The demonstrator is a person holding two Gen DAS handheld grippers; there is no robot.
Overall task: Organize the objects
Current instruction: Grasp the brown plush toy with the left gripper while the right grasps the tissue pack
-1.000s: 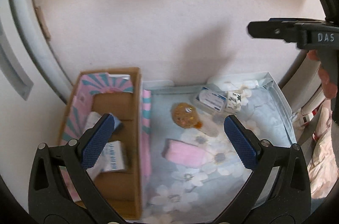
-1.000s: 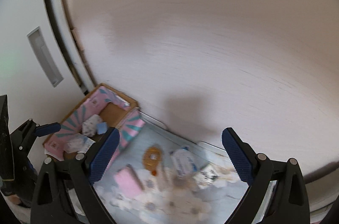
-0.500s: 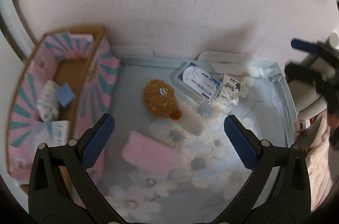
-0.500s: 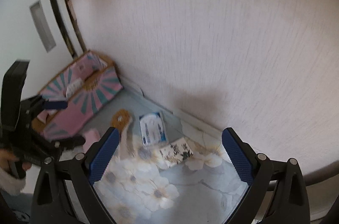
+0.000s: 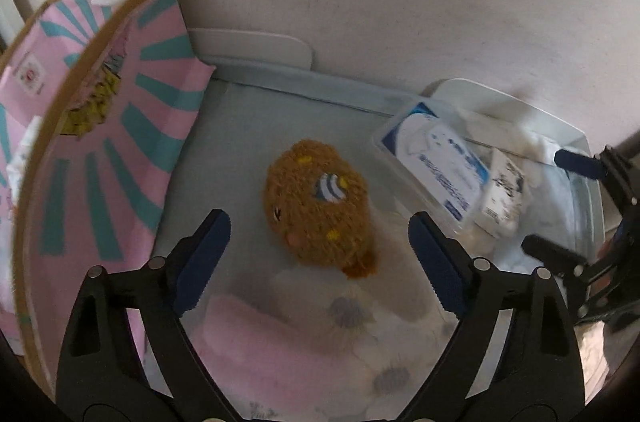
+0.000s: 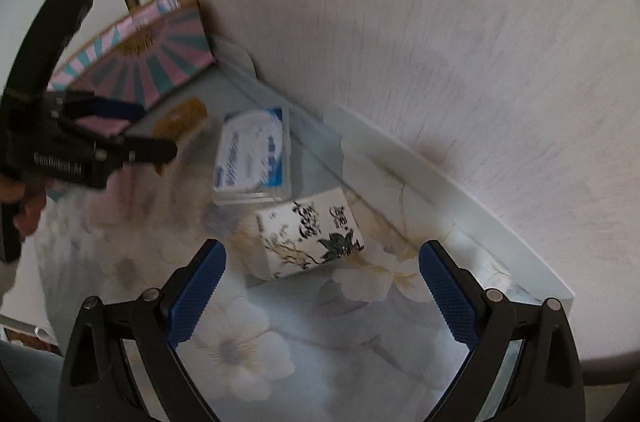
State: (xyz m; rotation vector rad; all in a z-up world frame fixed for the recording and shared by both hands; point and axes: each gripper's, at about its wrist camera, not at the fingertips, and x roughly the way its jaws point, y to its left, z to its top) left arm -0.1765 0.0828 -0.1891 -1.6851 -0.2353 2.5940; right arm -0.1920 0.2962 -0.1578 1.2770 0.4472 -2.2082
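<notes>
Left gripper fingers apart above brown plush on floral tray, right gripper fingers apart near ink-print box, blue-label case just beside, pink carton at tray's left

Bare floral cloth lies between the striped box and the wall.

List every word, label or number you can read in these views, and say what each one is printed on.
"GenRobot.AI", partly blurred: on the body of the left gripper, seen from the right wrist.
Blue print on the clear plastic box: too blurred to read.
Black brush calligraphy on the white packet: not legible.
Yellow lettering on the pink-and-teal carton: too blurred to read.
</notes>
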